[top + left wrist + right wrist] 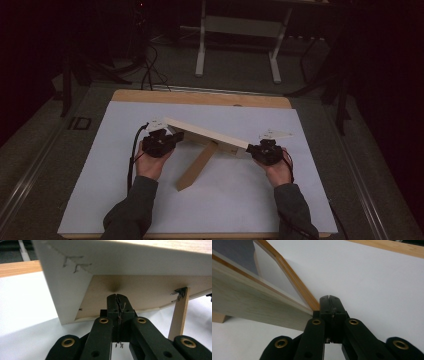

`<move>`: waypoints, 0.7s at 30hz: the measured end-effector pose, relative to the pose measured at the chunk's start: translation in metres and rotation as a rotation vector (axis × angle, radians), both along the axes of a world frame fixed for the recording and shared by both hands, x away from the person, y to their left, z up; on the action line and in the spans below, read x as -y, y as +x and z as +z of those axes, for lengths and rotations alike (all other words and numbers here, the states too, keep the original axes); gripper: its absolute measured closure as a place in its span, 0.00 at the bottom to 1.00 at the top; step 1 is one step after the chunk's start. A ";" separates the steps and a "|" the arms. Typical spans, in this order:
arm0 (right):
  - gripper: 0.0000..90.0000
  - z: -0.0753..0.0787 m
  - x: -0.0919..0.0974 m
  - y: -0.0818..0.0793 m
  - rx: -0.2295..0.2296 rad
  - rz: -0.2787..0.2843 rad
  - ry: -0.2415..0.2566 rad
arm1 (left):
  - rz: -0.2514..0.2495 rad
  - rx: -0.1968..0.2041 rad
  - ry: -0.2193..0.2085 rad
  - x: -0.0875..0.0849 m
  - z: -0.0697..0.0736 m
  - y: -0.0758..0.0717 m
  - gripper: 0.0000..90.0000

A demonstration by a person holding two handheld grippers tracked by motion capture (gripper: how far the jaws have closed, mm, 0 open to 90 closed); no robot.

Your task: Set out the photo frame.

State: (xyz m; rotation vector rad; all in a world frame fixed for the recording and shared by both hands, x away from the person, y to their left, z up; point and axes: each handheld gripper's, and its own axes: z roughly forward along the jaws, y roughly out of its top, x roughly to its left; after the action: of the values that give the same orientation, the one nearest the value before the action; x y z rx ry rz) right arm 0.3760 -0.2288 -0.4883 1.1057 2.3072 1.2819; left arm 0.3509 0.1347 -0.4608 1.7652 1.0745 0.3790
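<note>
A long pale wooden panel (205,134) slants across the white sheet (125,190), its left end raised. A narrower wooden strip (196,167) runs out from under it toward me. My left gripper (172,137) is at the panel's left end. In the left gripper view its jaws are shut (117,297) with nothing between them, tips under the panel's brown underside (140,290); the strip (178,315) stands at the right. My right gripper (252,148) is at the panel's right end, also shut (329,298) and empty, beside the panel (249,307). Whether either touches the panel I cannot tell.
The white sheet covers a wooden tabletop, whose bare strip (200,97) shows along the far edge. Beyond it on the dark floor stand a white table frame (237,30) and loose cables (150,70). Bare sheet lies on both sides of the panel.
</note>
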 end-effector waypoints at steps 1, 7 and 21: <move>1.00 0.000 0.000 0.000 0.000 0.000 0.000 | 0.000 0.000 0.000 0.000 0.000 0.000 1.00; 1.00 0.001 0.001 -0.001 -0.003 0.003 0.008 | -0.007 -0.004 0.004 0.002 0.000 0.001 1.00; 1.00 0.002 0.001 -0.004 -0.003 0.010 0.017 | -0.023 0.008 0.000 0.006 0.004 -0.001 1.00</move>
State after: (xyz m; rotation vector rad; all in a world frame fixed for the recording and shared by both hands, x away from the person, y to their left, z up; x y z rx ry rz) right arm 0.3725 -0.2298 -0.4867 1.1035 2.3104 1.3072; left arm 0.3498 0.1282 -0.4570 1.7728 1.0474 0.3713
